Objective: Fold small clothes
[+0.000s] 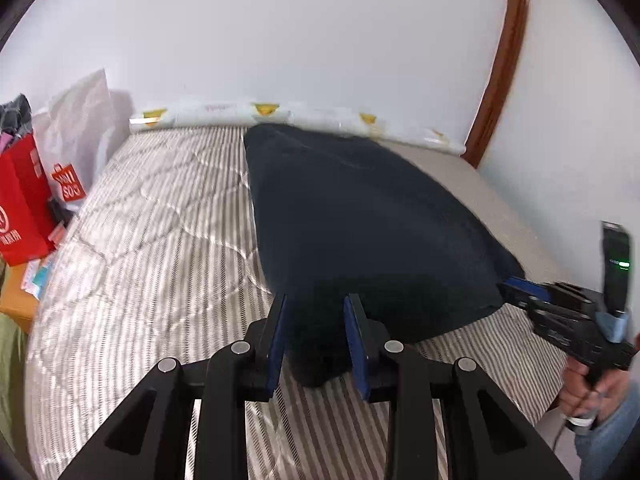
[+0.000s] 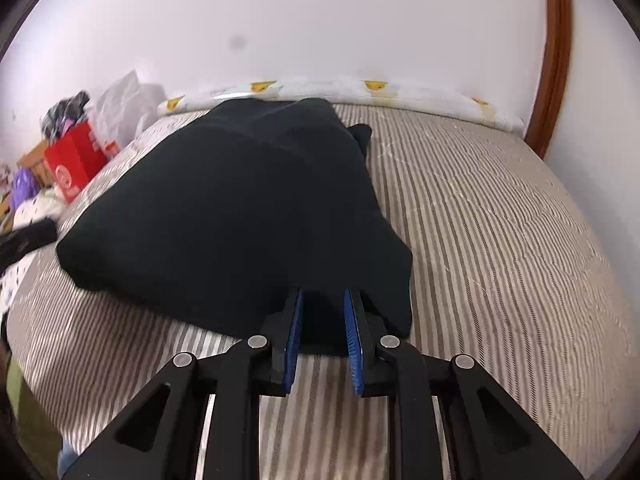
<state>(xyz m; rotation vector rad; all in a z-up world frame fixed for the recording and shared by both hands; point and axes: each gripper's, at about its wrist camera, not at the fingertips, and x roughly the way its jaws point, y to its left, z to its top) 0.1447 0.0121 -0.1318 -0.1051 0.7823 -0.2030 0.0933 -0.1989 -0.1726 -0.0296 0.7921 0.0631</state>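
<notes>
A dark navy garment (image 1: 360, 220) lies spread over the striped mattress (image 1: 160, 240), its near edge lifted. My left gripper (image 1: 316, 300) has its blue pads on either side of the garment's near left corner and is shut on it. In the right wrist view the same garment (image 2: 240, 208) fills the middle. My right gripper (image 2: 322, 300) is shut on its near right corner. The right gripper also shows in the left wrist view (image 1: 516, 284), at the garment's right corner, held by a hand.
A rolled white pad with yellow marks (image 1: 280, 114) lies along the far wall. Red and white shopping bags (image 1: 24, 200) and a clothes pile (image 2: 32, 208) stand at the bed's left. A brown wooden frame (image 1: 504, 60) rises at the right.
</notes>
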